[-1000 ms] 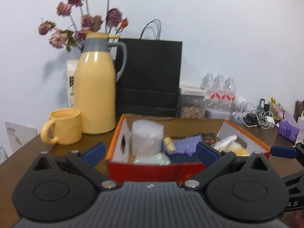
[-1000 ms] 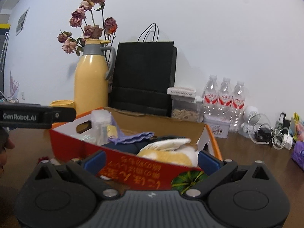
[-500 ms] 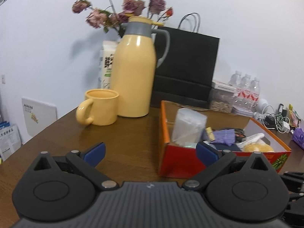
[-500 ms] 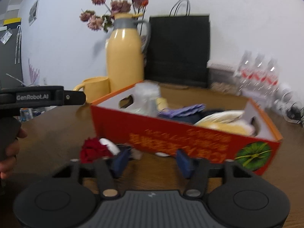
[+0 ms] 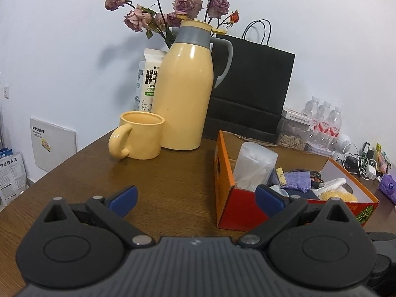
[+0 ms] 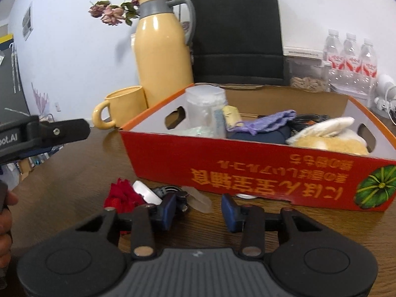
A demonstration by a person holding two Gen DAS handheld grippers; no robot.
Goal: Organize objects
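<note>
Reaching for the loose clutter on the table just before the red box, the right gripper, jaws just narrowed around nothing, must advance and close, while the left gripper gapes empty.

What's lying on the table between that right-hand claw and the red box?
In the right wrist view, between the right gripper and the red box lie a red fabric flower, a white disc and a clear plastic piece.
</note>
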